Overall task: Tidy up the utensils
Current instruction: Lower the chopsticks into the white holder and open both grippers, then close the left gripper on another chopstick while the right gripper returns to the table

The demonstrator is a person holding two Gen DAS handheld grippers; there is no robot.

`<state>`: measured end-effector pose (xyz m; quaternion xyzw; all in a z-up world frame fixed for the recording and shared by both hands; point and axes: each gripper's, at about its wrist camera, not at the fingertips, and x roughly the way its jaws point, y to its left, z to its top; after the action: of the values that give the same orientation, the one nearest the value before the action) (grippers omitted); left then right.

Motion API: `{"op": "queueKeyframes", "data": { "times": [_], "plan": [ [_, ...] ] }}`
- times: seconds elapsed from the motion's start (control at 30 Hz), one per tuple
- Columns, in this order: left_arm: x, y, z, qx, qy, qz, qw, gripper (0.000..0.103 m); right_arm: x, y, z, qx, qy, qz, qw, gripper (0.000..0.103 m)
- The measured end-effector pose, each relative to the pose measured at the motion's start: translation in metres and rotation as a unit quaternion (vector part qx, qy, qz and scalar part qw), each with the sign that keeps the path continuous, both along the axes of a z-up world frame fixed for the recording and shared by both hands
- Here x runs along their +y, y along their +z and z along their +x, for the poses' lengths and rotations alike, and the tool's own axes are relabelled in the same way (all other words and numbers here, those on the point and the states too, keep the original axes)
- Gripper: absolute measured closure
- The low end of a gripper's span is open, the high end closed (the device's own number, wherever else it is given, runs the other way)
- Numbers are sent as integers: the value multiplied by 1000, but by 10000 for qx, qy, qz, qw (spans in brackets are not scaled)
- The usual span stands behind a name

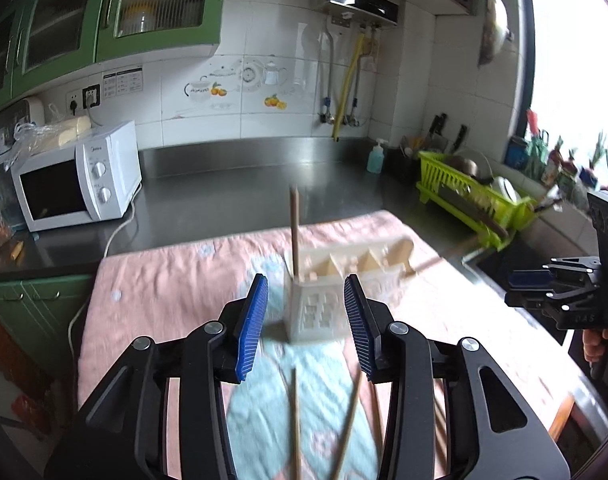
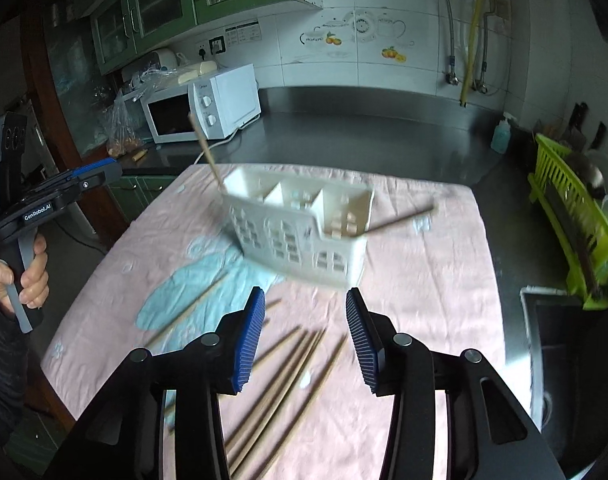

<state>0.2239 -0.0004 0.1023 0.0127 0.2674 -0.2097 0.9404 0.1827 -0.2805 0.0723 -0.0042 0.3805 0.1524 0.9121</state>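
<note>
Loose chopsticks [image 2: 288, 376] lie on the cloth [image 2: 423, 280] just beneath our right gripper [image 2: 305, 340], lengthwise along its reach; both it and our left gripper [image 1: 305, 328] gape empty, facing the holder [image 2: 304, 228] beyond.

We are seeing a white microwave [image 1: 78, 176] sitting on the steel counter [image 1: 240, 188], a blue soap bottle [image 1: 375, 157] standing near a lime-green dish rack [image 1: 469, 196], and green cabinets [image 1: 104, 12] hanging above.
</note>
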Motion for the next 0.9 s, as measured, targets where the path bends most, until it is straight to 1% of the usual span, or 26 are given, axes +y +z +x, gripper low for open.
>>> {"op": "queueKeyframes", "data": {
  "times": [0.1, 0.23, 0.3, 0.4, 0.43, 0.5, 0.57, 0.67, 0.73, 0.8, 0.9],
  "plan": [
    [-2, -26, -24, 121, -178, 59, 9998, 63, 1, -26, -27, 34, -103, 62, 9999, 61],
    [-10, -64, -49, 318, -468, 280, 9980, 63, 3, -58, -58, 55, -307, 180, 9994, 61],
    [-15, -82, -59, 399, -579, 385, 9968, 63, 4, -68, -72, -5, -432, 156, 9989, 58],
    [-20, -110, -65, 659, -748, 537, 9936, 63, 7, -84, -90, -101, -637, -30, 9979, 56],
    [-22, -120, -65, 783, -805, 606, 9918, 67, 7, -89, -93, -99, -700, -36, 9975, 56],
    [-24, -137, -67, 922, -890, 697, 9893, 68, 7, -99, -100, -48, -739, 12, 9973, 56],
    [-26, -155, -67, 1106, -941, 797, 9862, 72, 7, -108, -104, 0, -819, 22, 9966, 56],
    [-27, -176, -63, 1296, -942, 937, 9826, 77, 11, -119, -108, 74, -871, -17, 9962, 56],
    [-26, -185, -61, 1401, -941, 951, 9811, 80, 15, -126, -110, 136, -863, -44, 9962, 56],
    [-25, -190, -59, 1456, -924, 970, 9802, 80, 17, -131, -111, 148, -902, -84, 9958, 56],
    [-26, -196, -57, 1512, -941, 972, 9792, 80, 17, -138, -112, 238, -932, 3, 9954, 56]
  ]
}}
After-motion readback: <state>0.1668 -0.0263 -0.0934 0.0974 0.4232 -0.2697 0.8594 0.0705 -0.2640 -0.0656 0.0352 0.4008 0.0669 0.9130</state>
